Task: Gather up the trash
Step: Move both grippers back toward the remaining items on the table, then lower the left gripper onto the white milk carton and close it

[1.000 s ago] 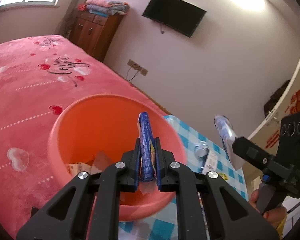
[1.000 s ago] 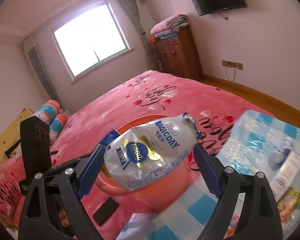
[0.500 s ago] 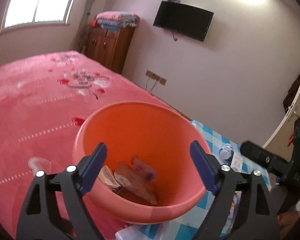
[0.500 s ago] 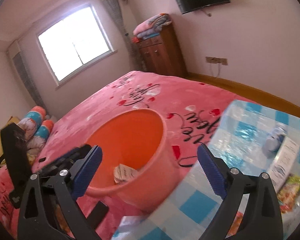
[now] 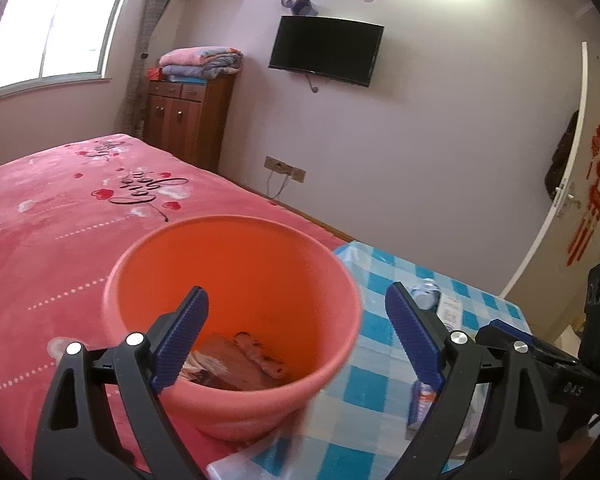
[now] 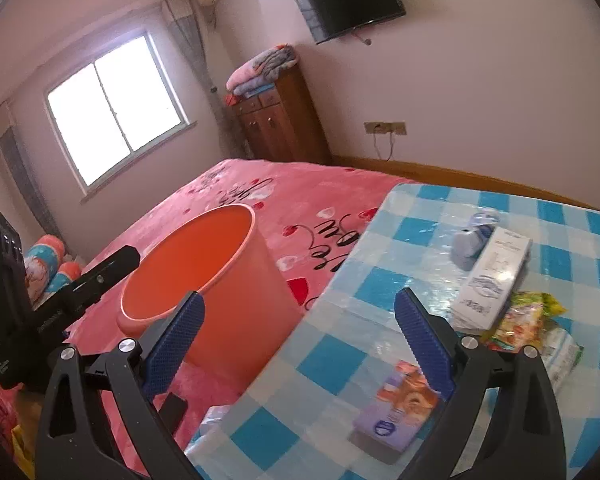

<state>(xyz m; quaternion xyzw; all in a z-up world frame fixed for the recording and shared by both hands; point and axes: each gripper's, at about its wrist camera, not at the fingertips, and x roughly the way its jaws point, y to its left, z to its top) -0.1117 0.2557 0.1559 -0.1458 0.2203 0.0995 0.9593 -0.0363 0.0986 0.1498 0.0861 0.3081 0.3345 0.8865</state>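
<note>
Both the left gripper (image 5: 296, 332) and right gripper (image 6: 298, 334) stood wide and empty. The orange bin (image 6: 204, 276) sat on the bed beside the checked table (image 6: 416, 216); the purple snack box (image 6: 396, 412) (nearest piece) probably wanted a square pinch across its narrow sides.

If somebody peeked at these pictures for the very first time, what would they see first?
Probably the big orange bucket, sitting on the pink bed right in front of the left claw, with some wrappers already at its bottom. Next, the blue checked table beside it, where a white box, a yellow snack bag and a purple packet lie near the wide-open right claw.
</note>
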